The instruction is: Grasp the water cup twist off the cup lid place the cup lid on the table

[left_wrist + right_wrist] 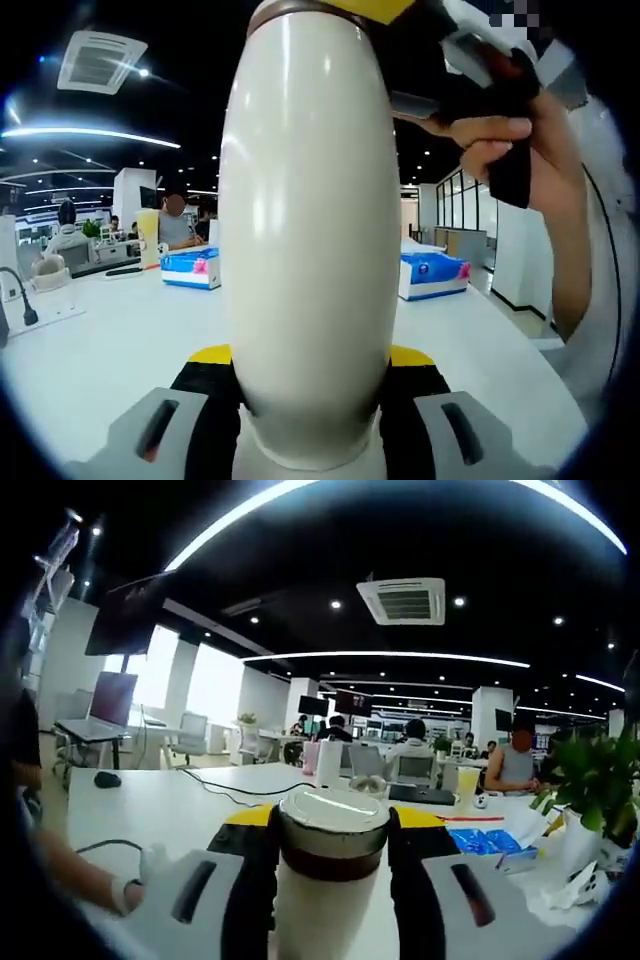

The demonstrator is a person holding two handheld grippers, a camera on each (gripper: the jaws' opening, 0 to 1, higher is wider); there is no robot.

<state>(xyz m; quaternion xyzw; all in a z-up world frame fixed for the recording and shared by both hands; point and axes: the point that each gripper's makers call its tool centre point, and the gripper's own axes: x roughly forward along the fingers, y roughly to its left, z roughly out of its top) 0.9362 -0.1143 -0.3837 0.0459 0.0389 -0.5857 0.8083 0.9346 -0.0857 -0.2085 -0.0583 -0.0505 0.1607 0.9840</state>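
A large open office runs far back, with strip lights, two ceiling air units, one per view, and several seated people at distant desks. The white table (pixel 110 340) is wide and mostly bare near the grippers, so there is open surface on both sides. On it sit two blue tissue boxes (pixel 432 275), well apart from each other, a black cable (pixel 235 792), a black mouse (pixel 107 779), one potted plant (pixel 590 780) and a yellow drink (pixel 467 783) further off.

There is one water cup (pixel 305 240), cream and tall, standing upright between the jaws of the left gripper (pixel 310 400), which are closed against its lower body. In the right gripper view the same cup's lid (pixel 333 825), pale on top with a dark band, sits between the jaws of the right gripper (pixel 332 870); they appear to clamp it, though the contact is partly hidden. The lid is on the cup. A hand (pixel 495 140) holds that gripper at the cup's top.
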